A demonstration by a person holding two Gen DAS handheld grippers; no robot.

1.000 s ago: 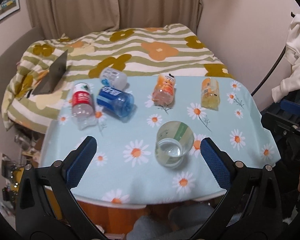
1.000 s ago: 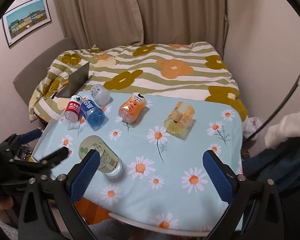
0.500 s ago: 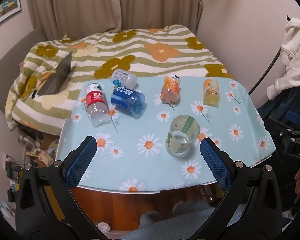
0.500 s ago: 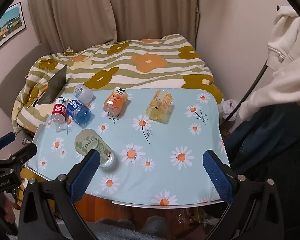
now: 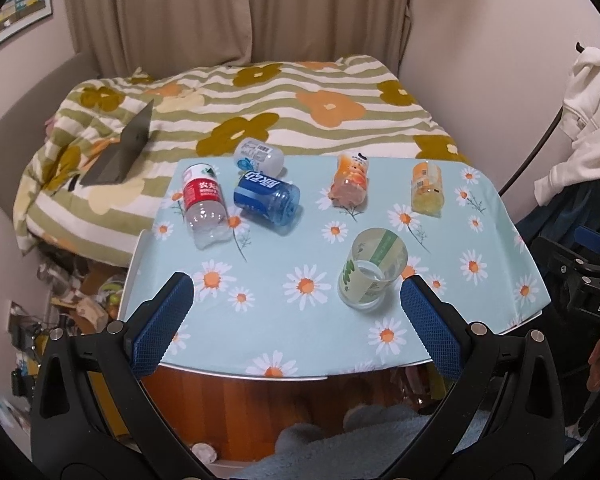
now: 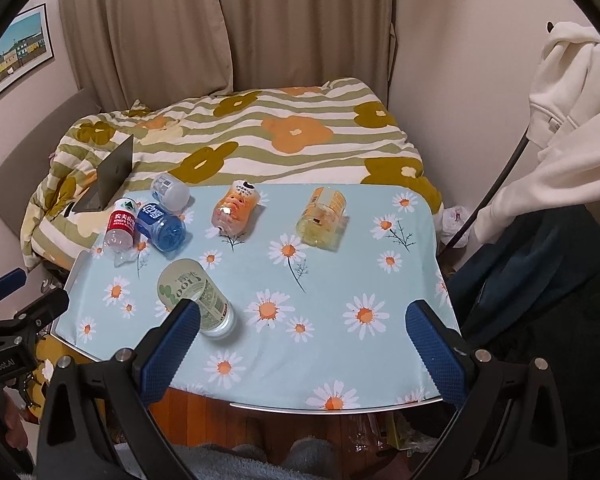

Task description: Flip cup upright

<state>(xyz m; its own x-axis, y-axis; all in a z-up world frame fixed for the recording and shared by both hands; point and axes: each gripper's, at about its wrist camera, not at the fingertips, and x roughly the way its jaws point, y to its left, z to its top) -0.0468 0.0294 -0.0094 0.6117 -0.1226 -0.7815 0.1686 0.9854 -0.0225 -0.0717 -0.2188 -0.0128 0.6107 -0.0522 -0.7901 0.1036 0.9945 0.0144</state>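
Note:
A clear cup with a green and white label (image 5: 374,268) lies on its side on the daisy tablecloth (image 5: 300,320), near the front of the table. It also shows in the right wrist view (image 6: 194,294), partly behind my right gripper's left finger. My left gripper (image 5: 296,312) is open and empty, held back over the table's front edge, with the cup just inside its right finger (image 5: 428,324). My right gripper (image 6: 304,344) is open and empty, also at the front edge.
Cut bottles lie on their sides at the back of the table: a red-label one (image 5: 204,204), a blue one (image 5: 266,198), a white one (image 5: 258,156), an orange one (image 5: 350,178) and a yellow one (image 5: 426,188). A bed (image 5: 260,112) with a laptop (image 5: 124,148) is behind.
Both grippers have pulled back and up from the table, so more of the table and its front edge shows. The cup and the bottles have not moved.

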